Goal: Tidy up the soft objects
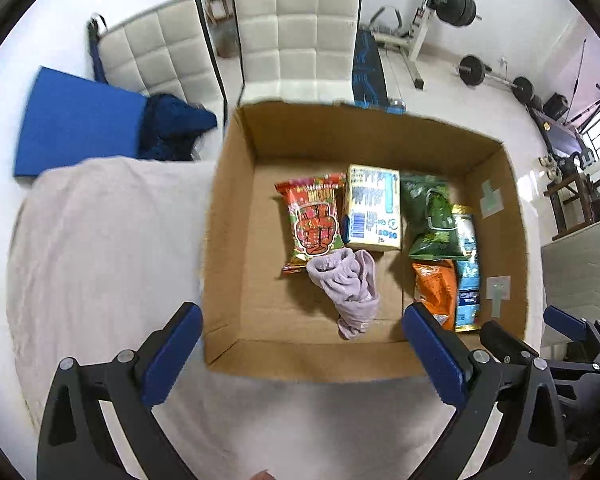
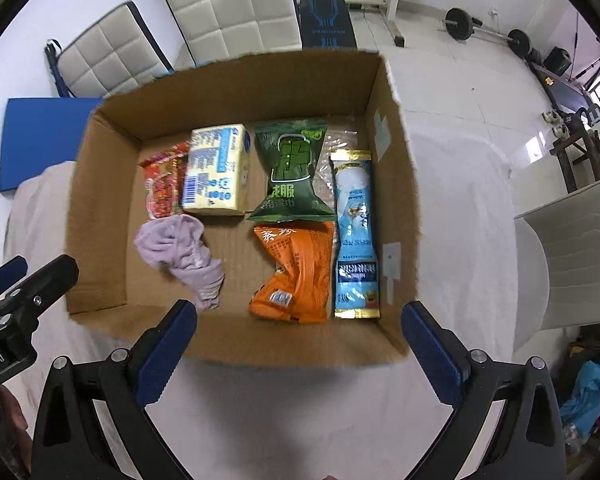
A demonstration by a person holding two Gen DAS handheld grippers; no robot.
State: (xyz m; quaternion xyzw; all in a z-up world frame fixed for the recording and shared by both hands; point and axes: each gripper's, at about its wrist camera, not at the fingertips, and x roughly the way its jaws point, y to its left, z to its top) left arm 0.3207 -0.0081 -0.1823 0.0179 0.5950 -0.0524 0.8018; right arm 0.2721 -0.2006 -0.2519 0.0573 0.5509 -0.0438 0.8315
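An open cardboard box [image 1: 236, 216] [image 2: 396, 184] stands on a table covered with a pale cloth. Inside lie a crumpled lilac cloth [image 1: 350, 286] [image 2: 184, 256], a red snack bag [image 1: 314, 222] [image 2: 164, 188], a yellow tissue pack [image 1: 374, 208] [image 2: 216, 172], a green bag [image 1: 432, 216] [image 2: 294, 172], an orange bag [image 1: 436, 290] [image 2: 296, 276] and a light blue packet [image 1: 468, 276] [image 2: 356, 236]. My left gripper [image 1: 302, 354] is open and empty above the box's near edge. My right gripper [image 2: 300, 354] is open and empty, also above the near edge.
A blue pad [image 1: 76, 124] [image 2: 40, 140] and a dark blue cloth [image 1: 176, 128] lie behind the table at the left. Two white padded chairs [image 1: 296, 36] [image 2: 232, 8] stand behind the box. Gym weights [image 1: 456, 0] are at the far right. Another white chair [image 2: 580, 256] stands right.
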